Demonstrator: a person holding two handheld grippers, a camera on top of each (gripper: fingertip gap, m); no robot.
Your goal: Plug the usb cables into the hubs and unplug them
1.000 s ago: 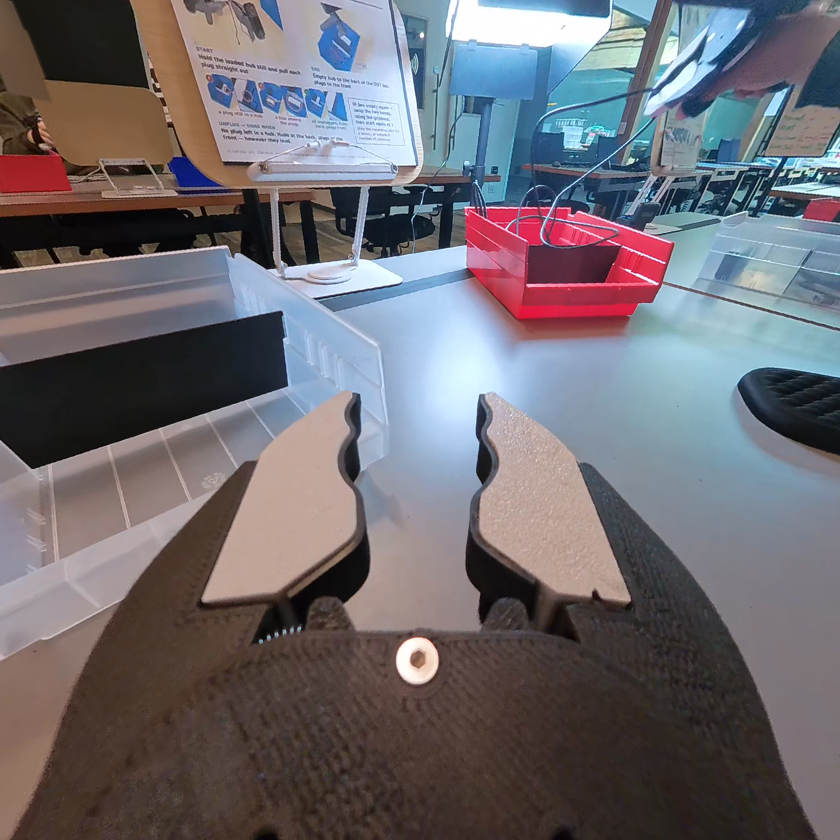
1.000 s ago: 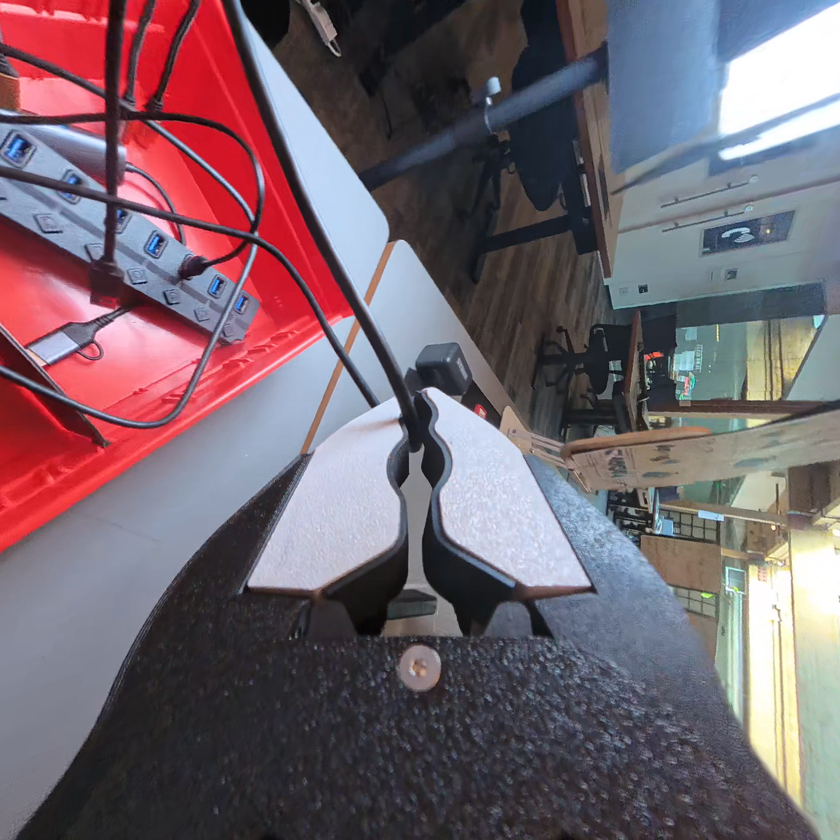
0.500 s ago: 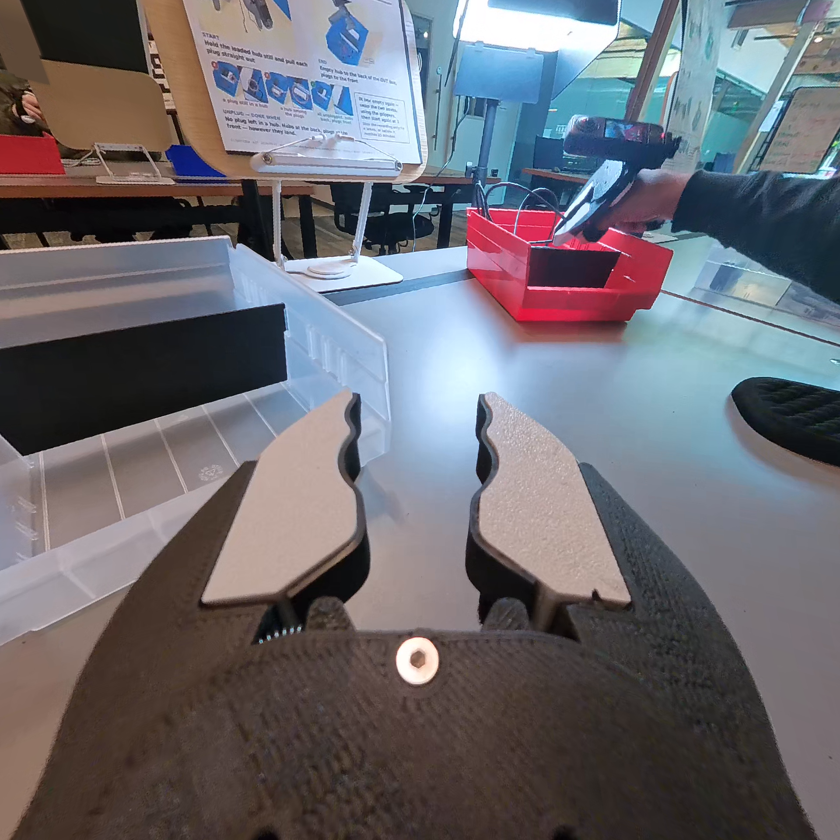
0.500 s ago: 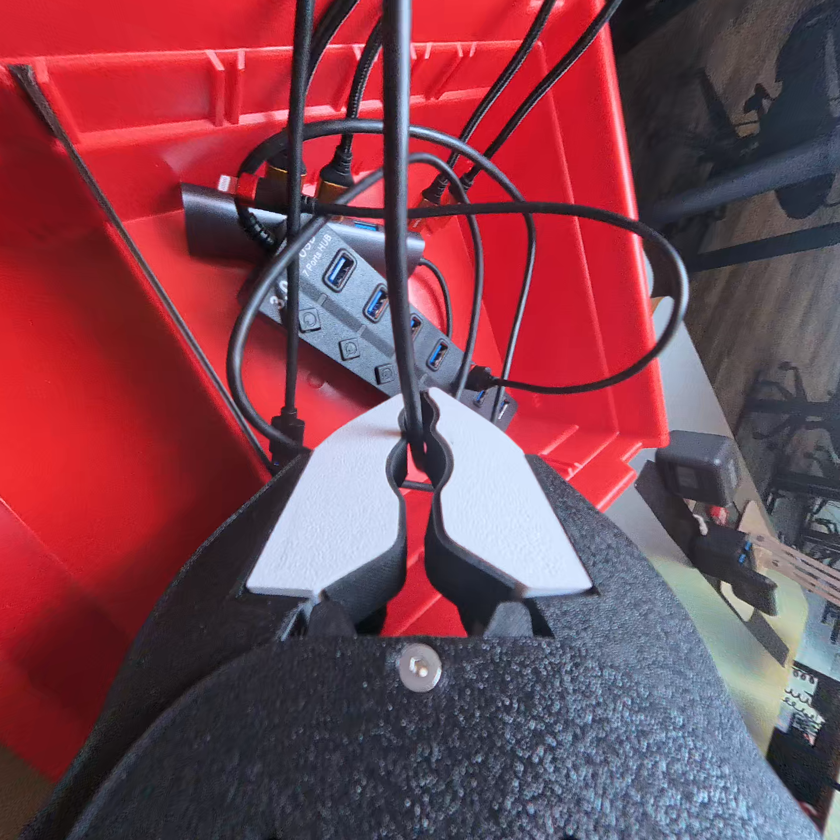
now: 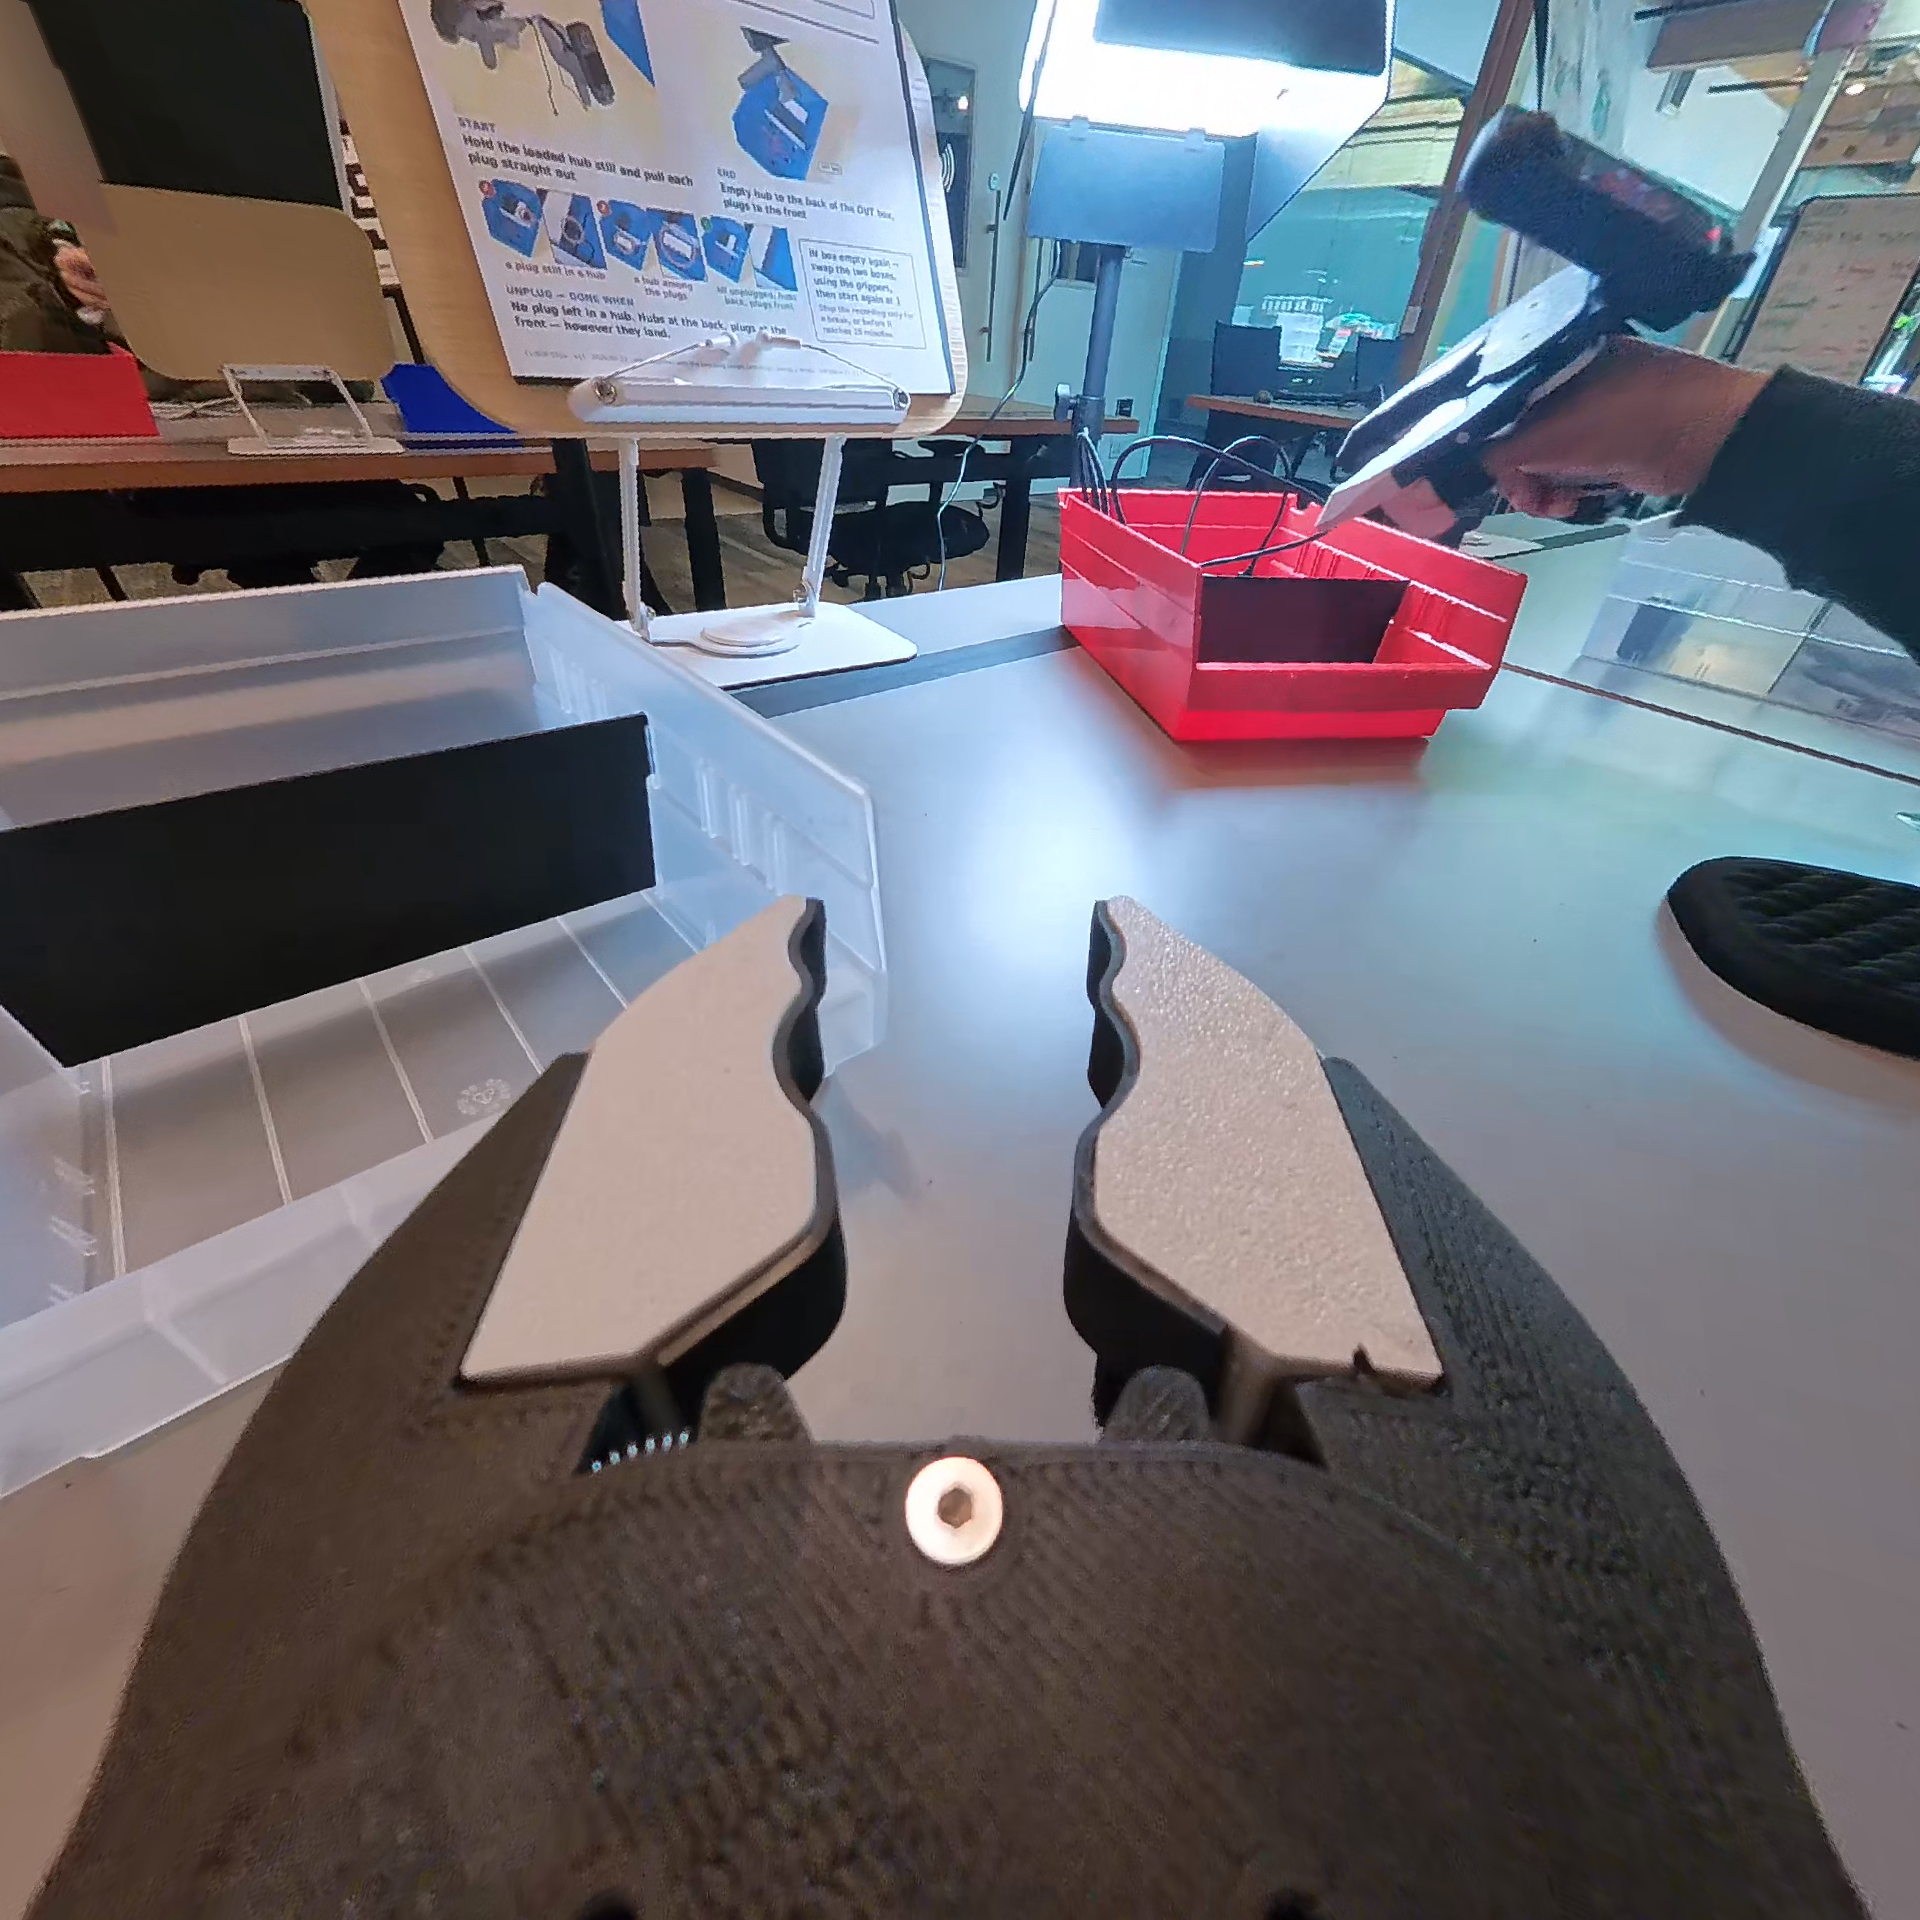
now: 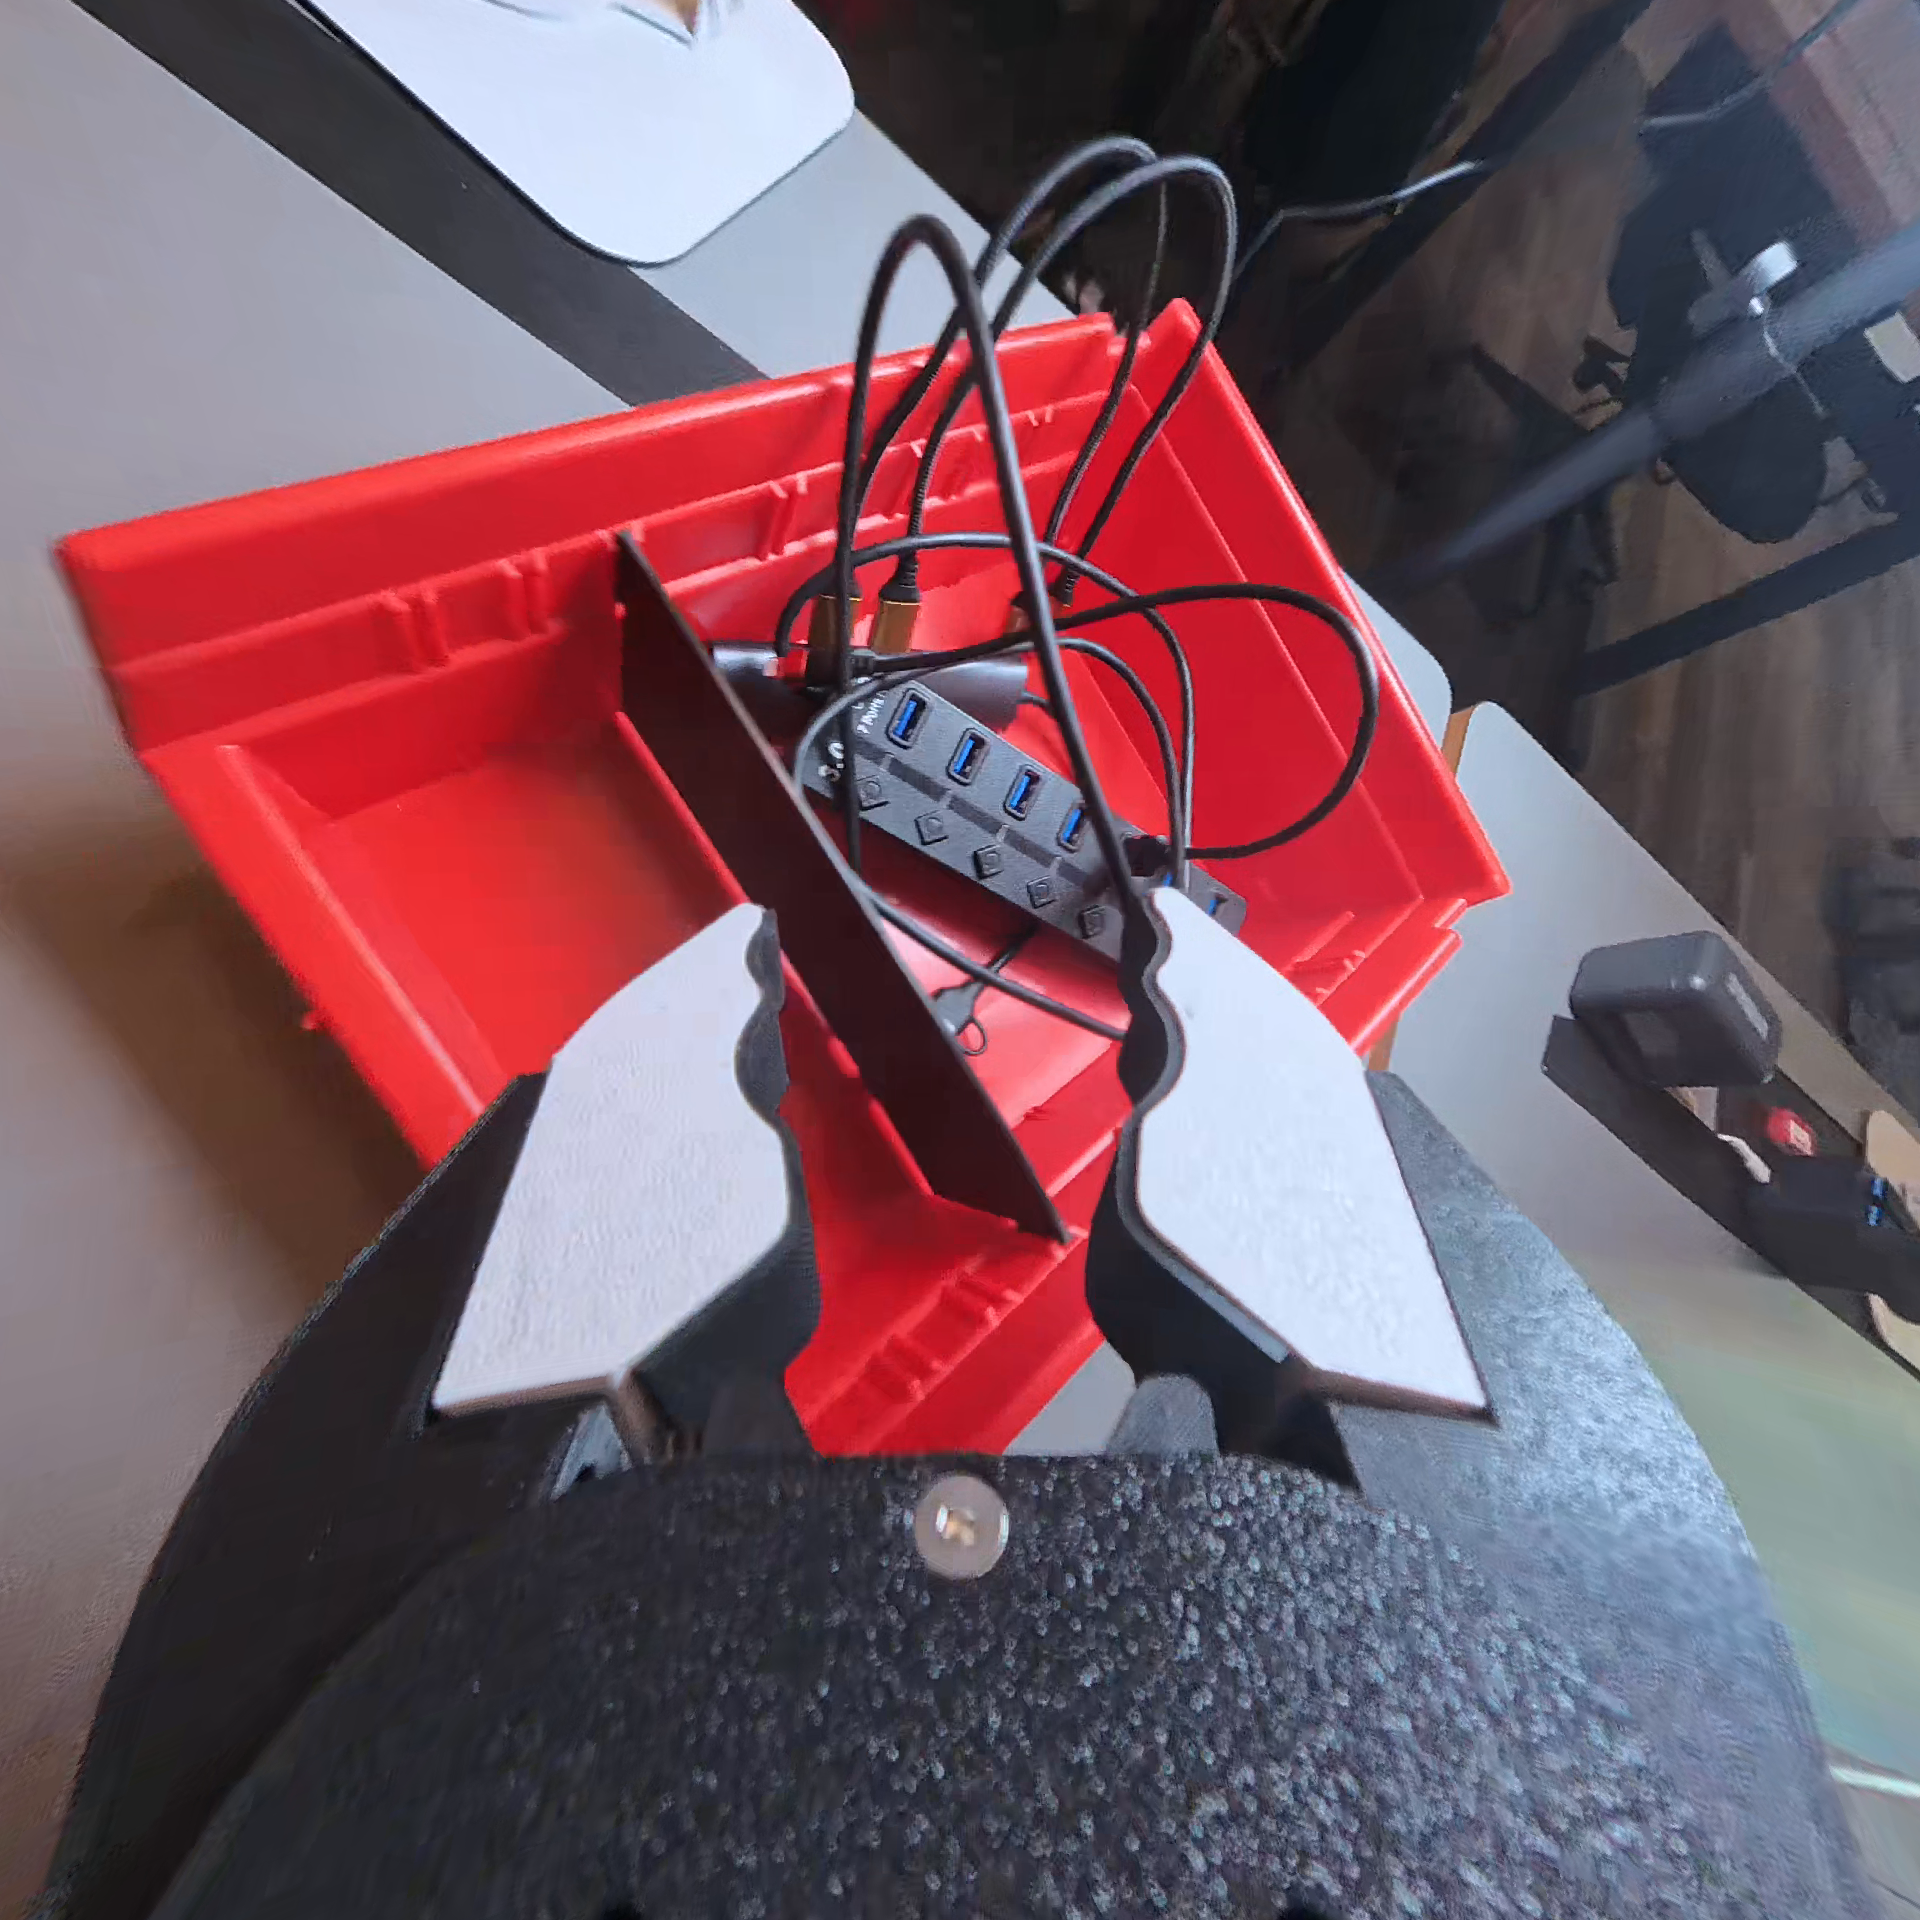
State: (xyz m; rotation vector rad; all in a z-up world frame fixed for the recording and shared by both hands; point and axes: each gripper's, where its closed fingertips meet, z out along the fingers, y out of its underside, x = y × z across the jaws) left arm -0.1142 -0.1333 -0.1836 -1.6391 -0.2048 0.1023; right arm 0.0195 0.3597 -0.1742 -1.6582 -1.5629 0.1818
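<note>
Left tool (image 5: 956,935): fingers apart, nothing between them, held low over the grey counter (image 5: 1299,935). Just beside its left finger stands a clear plastic bin (image 5: 312,1122) with a black divider (image 5: 312,873) across it.

Right tool (image 6: 951,935): fingers spread wide, gripping nothing, held above the near edge of the red bin (image 6: 416,831). In the left wrist view it (image 5: 1351,499) hangs over the bin's far right corner, with a hand (image 5: 1621,436) on its grip.

Red bin sits on the counter, well apart from the clear one. A black divider panel (image 6: 821,894) splits it. The near compartment looks bare. The far compartment holds a black multi-port hub (image 6: 997,810) with blue ports, lying flat. A second hub is partly hidden behind it. Black usb cables (image 6: 1039,436) loop up above the rim; several plugs sit in the rear hub.

An instruction sheet on a stand (image 5: 707,208) is behind the bins.
</note>
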